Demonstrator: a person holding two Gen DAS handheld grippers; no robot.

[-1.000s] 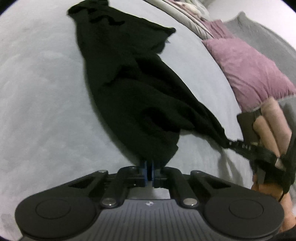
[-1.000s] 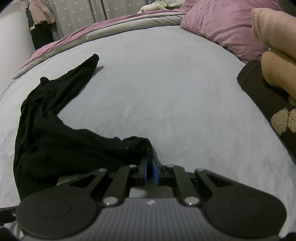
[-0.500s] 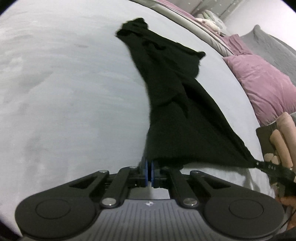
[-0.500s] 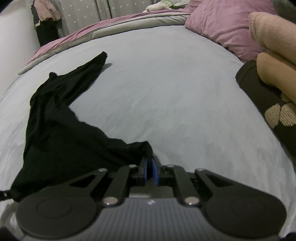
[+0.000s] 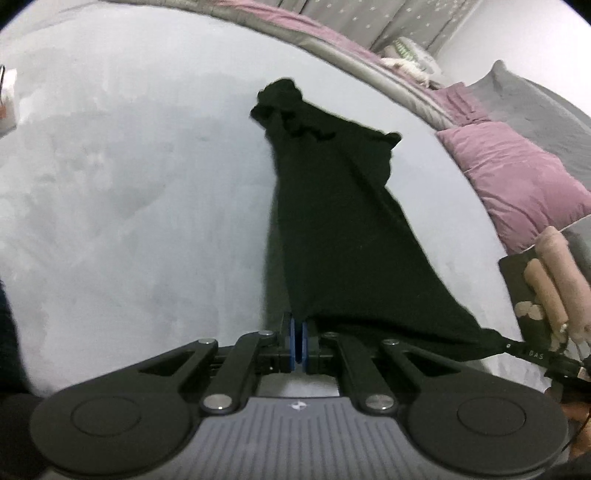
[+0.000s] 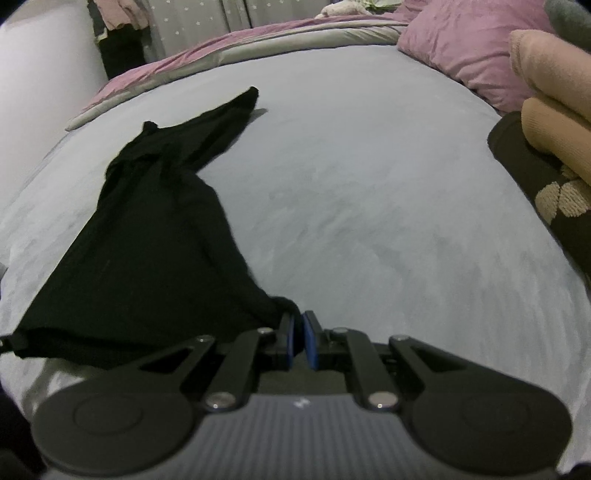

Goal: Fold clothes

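A black garment (image 5: 332,229) lies lengthwise on the pale grey bed (image 5: 129,184), its narrow bunched end far away. Its near edge is stretched taut between both grippers. My left gripper (image 5: 298,332) is shut on the near left corner. My right gripper (image 5: 517,347) shows at the right of the left wrist view, pinching the other corner. In the right wrist view the garment (image 6: 147,240) fans out to the left, and my right gripper (image 6: 300,332) is shut on its bunched corner. One sleeve-like strip (image 6: 236,110) points to the far side.
A pink pillow (image 5: 517,184) lies at the right of the bed, with a grey one behind it. A stack of folded peach and dark brown clothes (image 6: 546,147) sits close on the right. Rumpled pink-grey bedding (image 6: 221,40) lines the far edge; clothes (image 6: 118,29) hang behind.
The garment has been pulled out from a crumpled diagonal heap into a straight, flatter shape. Its near edge has drawn wide and taut between the two grippers.
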